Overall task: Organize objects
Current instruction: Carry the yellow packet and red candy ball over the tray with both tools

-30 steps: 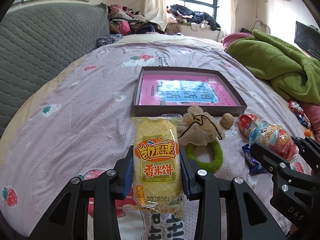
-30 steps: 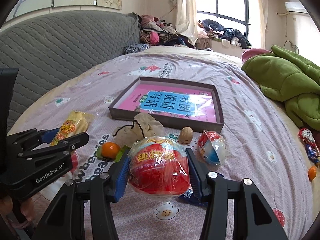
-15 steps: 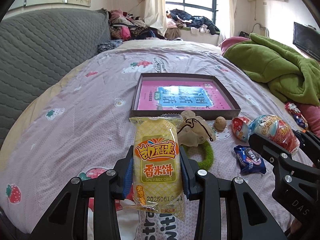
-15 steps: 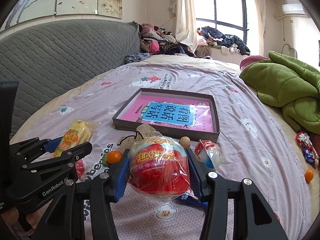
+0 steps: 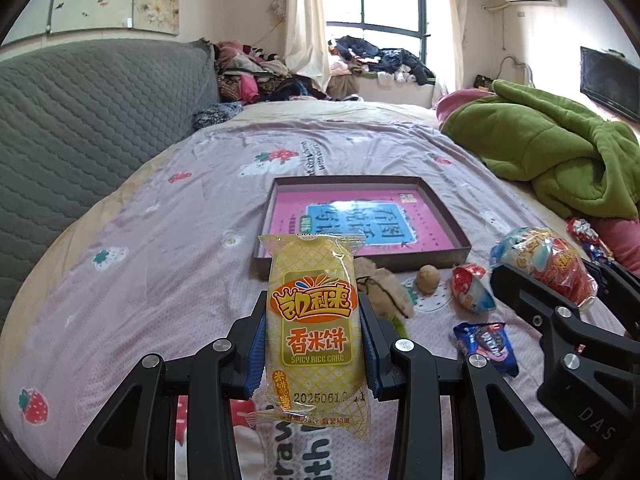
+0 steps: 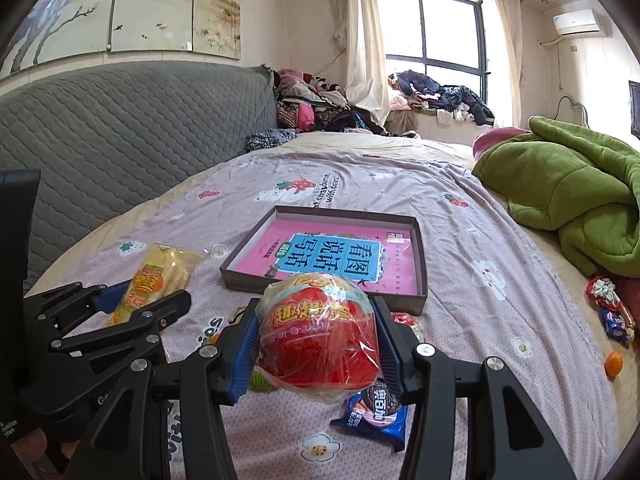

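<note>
Fingers (image 5: 256,344) of the left gripper (image 5: 314,344) are clamped partway closed on a yellow rice cake packet (image 5: 314,320), standing upright and lifted clear of the bed (image 5: 160,264). Over on the right, the right gripper (image 6: 318,340) pinches a red ball-shaped snack (image 6: 318,332) in clear wrap, also held up off the sheet. Just beyond both sits a shallow dark tray (image 6: 420,256) with a pink-and-blue book cover inside it. Near the tray's front edge lie a beige pouch (image 5: 384,288), a walnut (image 5: 427,279) and a red-and-blue wrapped treat (image 5: 472,294), with a blue cookie packet (image 5: 486,340) nearer. Lilac bedsheet with strawberry prints spreads all around. Grey quilted headboard (image 6: 120,128) on the left, crumpled green blanket (image 6: 568,200) on the right, clothes heaped (image 6: 320,108) at the far window (image 6: 432,28).
</note>
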`<state>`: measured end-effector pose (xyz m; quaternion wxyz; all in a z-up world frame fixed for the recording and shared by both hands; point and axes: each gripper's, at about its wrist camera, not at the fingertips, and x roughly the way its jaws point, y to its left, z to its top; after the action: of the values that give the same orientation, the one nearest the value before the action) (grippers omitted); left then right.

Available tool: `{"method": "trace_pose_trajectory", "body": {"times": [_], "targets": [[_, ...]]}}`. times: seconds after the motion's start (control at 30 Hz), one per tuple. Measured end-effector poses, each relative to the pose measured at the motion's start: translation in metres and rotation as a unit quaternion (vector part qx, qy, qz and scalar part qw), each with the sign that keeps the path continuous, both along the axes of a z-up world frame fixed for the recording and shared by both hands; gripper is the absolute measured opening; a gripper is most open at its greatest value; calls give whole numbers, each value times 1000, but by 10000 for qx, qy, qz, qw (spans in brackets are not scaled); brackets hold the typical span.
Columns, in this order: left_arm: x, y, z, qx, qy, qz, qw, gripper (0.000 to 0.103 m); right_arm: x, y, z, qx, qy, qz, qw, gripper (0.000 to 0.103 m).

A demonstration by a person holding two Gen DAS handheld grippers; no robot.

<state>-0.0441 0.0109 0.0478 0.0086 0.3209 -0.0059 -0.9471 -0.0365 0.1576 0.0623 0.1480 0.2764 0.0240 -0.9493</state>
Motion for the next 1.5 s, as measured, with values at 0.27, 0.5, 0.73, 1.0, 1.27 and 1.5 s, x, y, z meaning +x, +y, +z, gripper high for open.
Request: {"method": "trace_pose_trajectory", "body": {"times": [0.27, 0.5, 0.73, 1.0, 1.27, 1.5], "targets": [[-9, 6, 1, -71, 9, -80, 9999, 40, -9, 7, 6, -12, 123, -43, 9999, 52], [-26, 7, 0, -142, -42, -80, 9999, 40, -25, 14, 15, -97, 212, -21, 9997, 52], [-51, 9, -4, -189, -91, -27, 9998, 40, -49, 19, 13, -162, 133, -40, 9998, 52], [-88, 11, -11, -199, -233, 22, 9995, 40, -81, 18, 8, -190, -2, 26, 9998, 52], [-128, 10, -20, -227, -395, -7, 9990, 40, -110, 13, -2, -77, -26, 2, 10000, 52], [-161, 4, -27, -104, -480, 0, 9988, 40, -140, 12, -19, -58, -336, -92, 9994, 52]]}}
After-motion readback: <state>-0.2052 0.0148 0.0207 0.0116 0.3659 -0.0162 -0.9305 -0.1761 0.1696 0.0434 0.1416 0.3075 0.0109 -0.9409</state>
